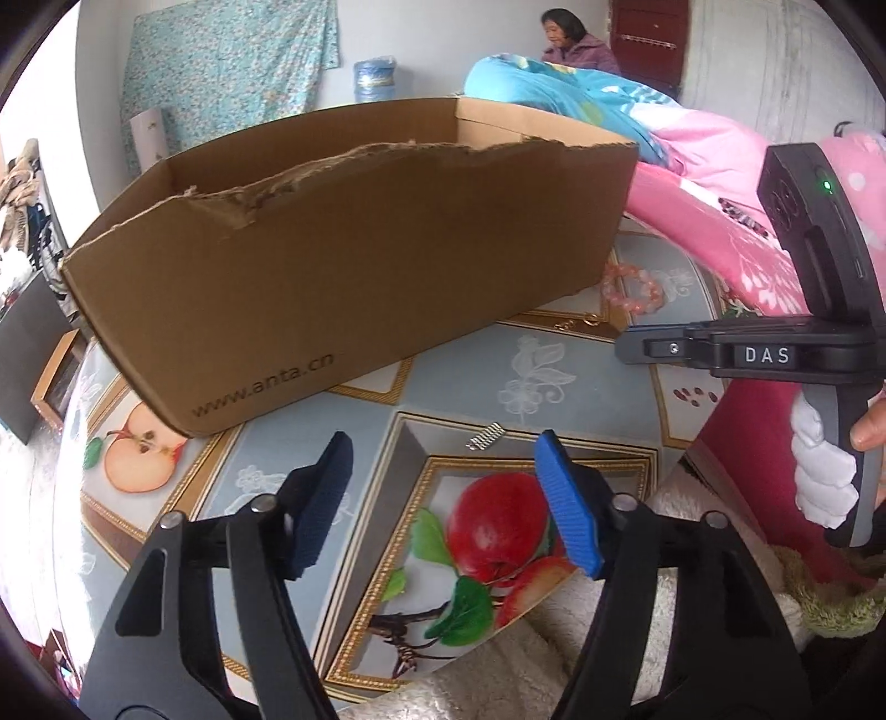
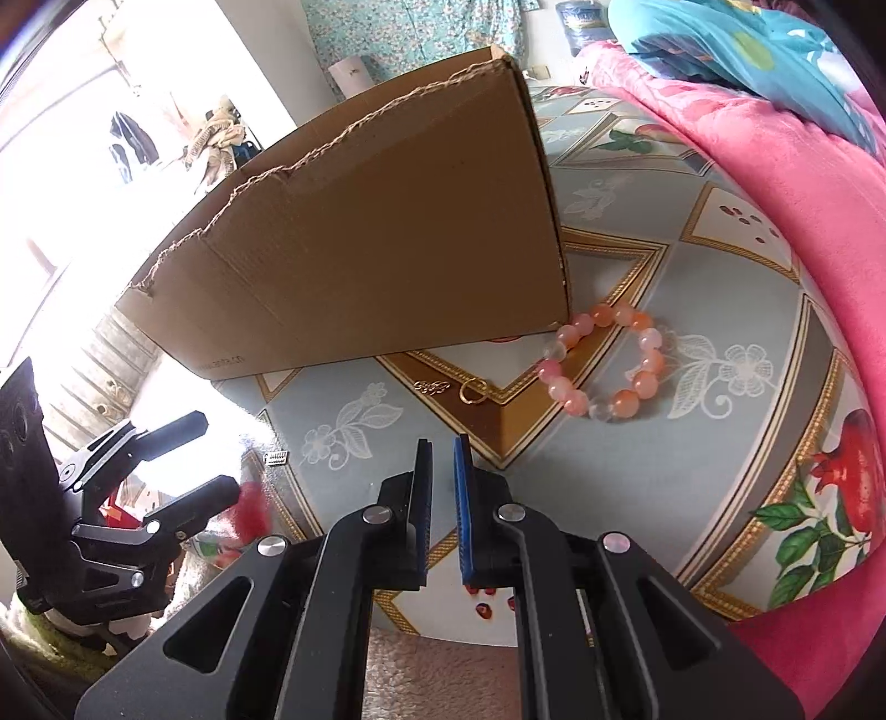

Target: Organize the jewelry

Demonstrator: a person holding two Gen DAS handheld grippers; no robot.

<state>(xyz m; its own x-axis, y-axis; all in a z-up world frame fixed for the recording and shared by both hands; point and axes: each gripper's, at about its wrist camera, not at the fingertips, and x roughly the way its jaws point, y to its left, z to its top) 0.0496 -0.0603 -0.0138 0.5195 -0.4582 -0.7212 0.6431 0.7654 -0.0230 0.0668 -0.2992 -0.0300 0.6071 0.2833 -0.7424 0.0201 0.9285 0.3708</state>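
Note:
A brown cardboard box (image 1: pixel 343 266) with a torn top edge stands on the fruit-print tablecloth (image 1: pixel 470 376). A small silver piece (image 1: pixel 484 436) lies on the cloth just ahead of my left gripper (image 1: pixel 443 438), which is open with nothing touching its pads. A pink and orange bead bracelet (image 2: pixel 606 360) lies by the box's (image 2: pixel 376 249) right corner. A gold ring (image 2: pixel 472 391) and a short gold chain piece (image 2: pixel 432 386) lie beside the bracelet. My right gripper (image 2: pixel 442 443) hovers in front of the ring, shut and empty. The left gripper (image 2: pixel 219 454) shows at that view's left near the silver piece (image 2: pixel 277 457).
A pink blanket (image 2: pixel 775 194) and a blue quilt (image 1: pixel 554 88) are heaped along the table's right side. A fuzzy white cloth (image 1: pixel 526 664) covers the near edge. A person (image 1: pixel 570 44) sits at the back of the room. A white-gloved hand (image 1: pixel 819 476) holds the right gripper's handle.

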